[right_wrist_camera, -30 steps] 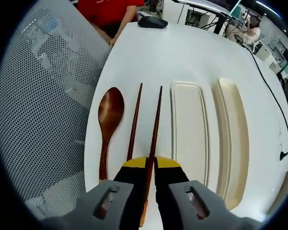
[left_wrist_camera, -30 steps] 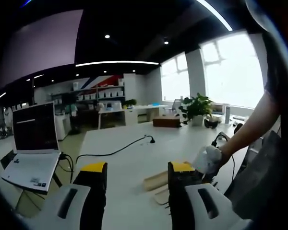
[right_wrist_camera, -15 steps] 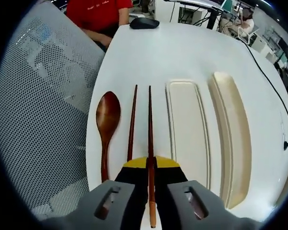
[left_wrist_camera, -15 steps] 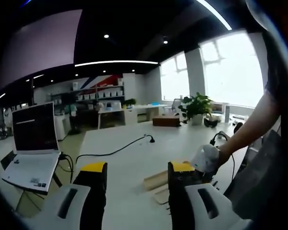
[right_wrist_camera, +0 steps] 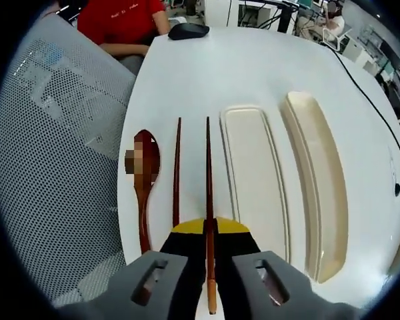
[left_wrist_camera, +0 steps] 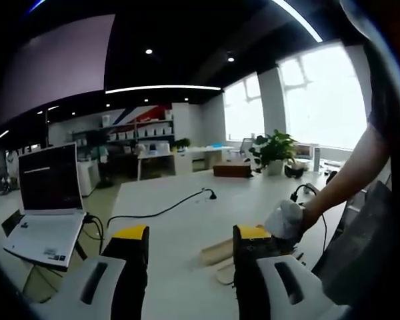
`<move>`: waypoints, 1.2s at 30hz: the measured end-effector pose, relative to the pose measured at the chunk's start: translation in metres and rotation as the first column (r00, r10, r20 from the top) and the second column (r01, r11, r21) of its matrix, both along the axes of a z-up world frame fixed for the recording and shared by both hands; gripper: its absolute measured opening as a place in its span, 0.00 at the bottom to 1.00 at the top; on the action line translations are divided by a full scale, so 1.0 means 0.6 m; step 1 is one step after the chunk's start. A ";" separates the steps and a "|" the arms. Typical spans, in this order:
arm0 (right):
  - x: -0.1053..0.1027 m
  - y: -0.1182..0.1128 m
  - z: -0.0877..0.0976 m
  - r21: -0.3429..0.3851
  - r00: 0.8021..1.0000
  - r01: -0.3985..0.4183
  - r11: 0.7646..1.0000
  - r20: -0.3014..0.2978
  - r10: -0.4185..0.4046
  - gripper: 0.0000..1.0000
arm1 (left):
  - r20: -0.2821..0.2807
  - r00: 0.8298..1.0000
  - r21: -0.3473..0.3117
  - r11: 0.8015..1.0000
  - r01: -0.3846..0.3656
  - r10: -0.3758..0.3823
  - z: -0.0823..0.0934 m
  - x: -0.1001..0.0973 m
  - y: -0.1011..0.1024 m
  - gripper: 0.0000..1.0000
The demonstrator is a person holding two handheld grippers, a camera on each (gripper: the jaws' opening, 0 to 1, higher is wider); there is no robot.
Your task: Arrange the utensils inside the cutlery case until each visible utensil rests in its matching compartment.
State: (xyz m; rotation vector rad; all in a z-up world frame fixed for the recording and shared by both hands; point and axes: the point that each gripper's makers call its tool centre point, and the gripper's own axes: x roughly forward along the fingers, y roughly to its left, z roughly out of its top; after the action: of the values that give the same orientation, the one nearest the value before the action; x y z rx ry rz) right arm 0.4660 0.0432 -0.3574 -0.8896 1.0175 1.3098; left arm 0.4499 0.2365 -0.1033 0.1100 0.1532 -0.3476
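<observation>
Step in hand: moving one chopstick; the next move likely calls for carrying it right, over the case.

Spoon [right_wrist_camera: 144,193]: dark wood, on the table [right_wrist_camera: 253,67].
Loose chopstick [right_wrist_camera: 176,170]: beside the spoon.
Held chopstick [right_wrist_camera: 209,200]: clenched in the right gripper [right_wrist_camera: 209,230].
Case [right_wrist_camera: 250,173]: pale, shallow; lid [right_wrist_camera: 317,180] alongside.
Left gripper [left_wrist_camera: 190,233]: released, holding nothing.
</observation>
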 end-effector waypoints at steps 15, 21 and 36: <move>0.009 -0.011 0.020 -0.035 1.000 -0.005 0.999 0.013 0.005 0.00 | 0.011 1.000 0.013 1.000 -0.007 0.007 0.003 -0.001 0.002 0.52; 0.013 -0.027 0.027 -0.078 1.000 -0.011 0.997 0.002 0.011 0.00 | 0.014 1.000 0.010 1.000 -0.004 0.004 0.004 -0.001 0.000 0.52; 0.032 -0.047 0.048 -0.113 1.000 -0.004 0.994 0.025 0.006 0.00 | 0.025 1.000 0.000 1.000 -0.001 0.001 0.008 -0.002 0.000 0.52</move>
State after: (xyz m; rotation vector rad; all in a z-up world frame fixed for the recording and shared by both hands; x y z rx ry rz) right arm 0.4851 0.0147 -0.3285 -0.9924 1.0783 1.2518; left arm 0.4488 0.2367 -0.0986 0.1143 0.1288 -0.3453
